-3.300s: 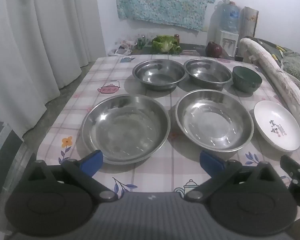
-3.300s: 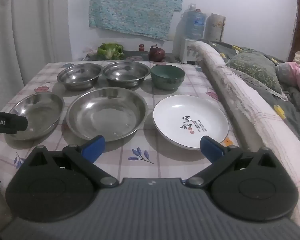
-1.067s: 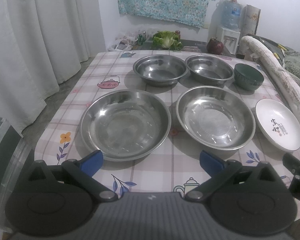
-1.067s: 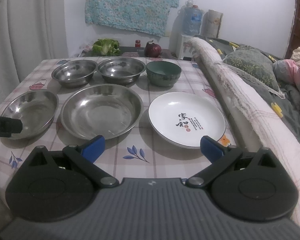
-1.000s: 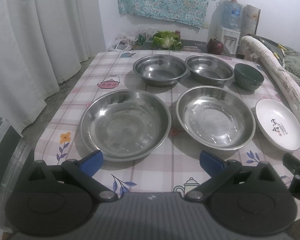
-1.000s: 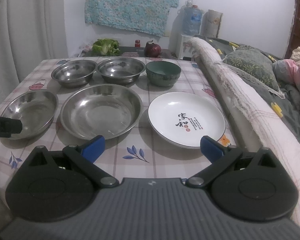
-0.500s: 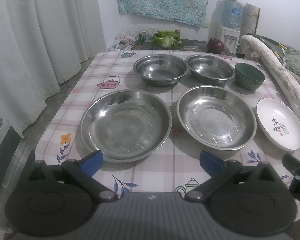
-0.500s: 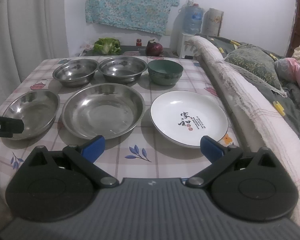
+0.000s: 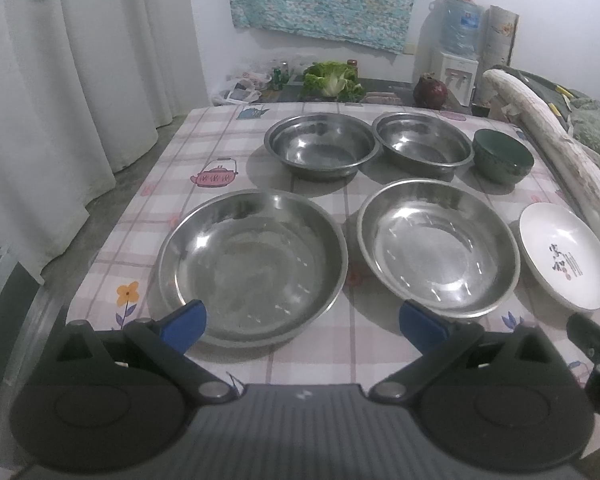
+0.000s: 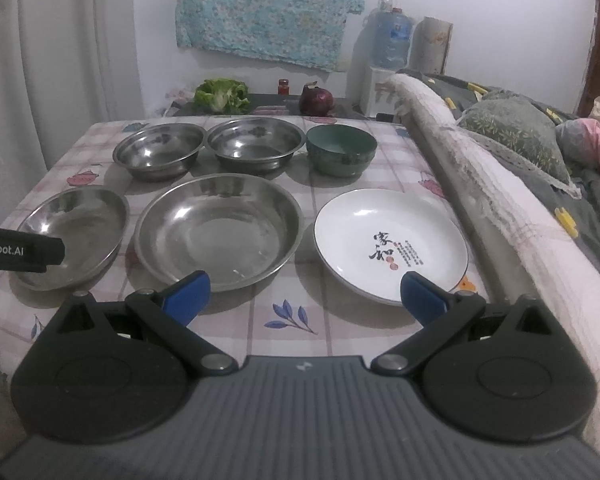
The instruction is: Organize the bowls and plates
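Six dishes sit in two rows on a checked table (image 9: 236,148), all apart from the grippers. The left gripper (image 9: 302,326), spread wide and empty, faces the near left steel plate (image 9: 252,266), just ahead of it. The right gripper (image 10: 304,294), also spread and empty, faces the gap between the middle steel plate (image 10: 218,230) and the white plate (image 10: 390,244), which lies ahead and right.

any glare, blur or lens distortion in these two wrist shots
Left wrist view: dim, bluish light; soft streaky reflections in the large stainless steel pan at front left; fisheye bends the checked tablecloth edges, with dark vignetting in the corners. Right wrist view: the white ceramic plate with calligraphy is brightest but not blown out; the dark green bowl casts a soft shadow; background is slightly soft.
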A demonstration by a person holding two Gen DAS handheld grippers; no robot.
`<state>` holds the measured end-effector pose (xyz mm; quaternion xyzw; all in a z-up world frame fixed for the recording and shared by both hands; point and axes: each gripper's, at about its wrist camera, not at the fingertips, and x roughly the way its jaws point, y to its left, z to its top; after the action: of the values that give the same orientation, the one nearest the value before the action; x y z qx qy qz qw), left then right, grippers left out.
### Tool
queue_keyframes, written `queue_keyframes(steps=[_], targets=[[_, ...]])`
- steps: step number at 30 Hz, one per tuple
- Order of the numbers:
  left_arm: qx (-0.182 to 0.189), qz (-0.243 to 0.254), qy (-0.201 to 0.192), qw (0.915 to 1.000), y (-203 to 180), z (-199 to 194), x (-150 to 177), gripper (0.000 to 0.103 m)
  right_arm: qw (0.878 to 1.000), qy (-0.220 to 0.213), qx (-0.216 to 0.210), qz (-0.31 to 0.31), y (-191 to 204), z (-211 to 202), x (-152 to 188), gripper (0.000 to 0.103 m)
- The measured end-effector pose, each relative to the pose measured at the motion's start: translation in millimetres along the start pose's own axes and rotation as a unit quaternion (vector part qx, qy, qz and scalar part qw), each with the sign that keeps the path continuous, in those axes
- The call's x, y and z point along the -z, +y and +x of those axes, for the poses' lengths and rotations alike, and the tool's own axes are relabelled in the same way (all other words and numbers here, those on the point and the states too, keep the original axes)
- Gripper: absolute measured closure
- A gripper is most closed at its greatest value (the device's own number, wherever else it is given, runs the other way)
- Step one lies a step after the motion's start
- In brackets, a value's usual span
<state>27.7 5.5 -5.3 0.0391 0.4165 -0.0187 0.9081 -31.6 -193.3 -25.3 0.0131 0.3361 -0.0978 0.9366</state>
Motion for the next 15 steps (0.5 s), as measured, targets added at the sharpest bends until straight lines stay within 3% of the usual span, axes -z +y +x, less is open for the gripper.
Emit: queue_keyframes(steps=[5, 12, 15], targets=[[0.018, -0.005, 0.000, 0.9998, 6, 9, -20, 0.000, 1.000, -0.016, -0.025, 0.001, -1, 5, -14, 0.001], [0.038, -0.012, -0.011, 0.9991, 23, 31, -64, 0.000, 0.993, -0.049, -0.103, 0.009, -1, 17, -53, 0.001], [0.063, -0.017, -0.024, 0.9976, 33, 47, -83, 0.000, 0.986, -0.060, -0.153, 0.030, 1, 29, -78, 0.001]])
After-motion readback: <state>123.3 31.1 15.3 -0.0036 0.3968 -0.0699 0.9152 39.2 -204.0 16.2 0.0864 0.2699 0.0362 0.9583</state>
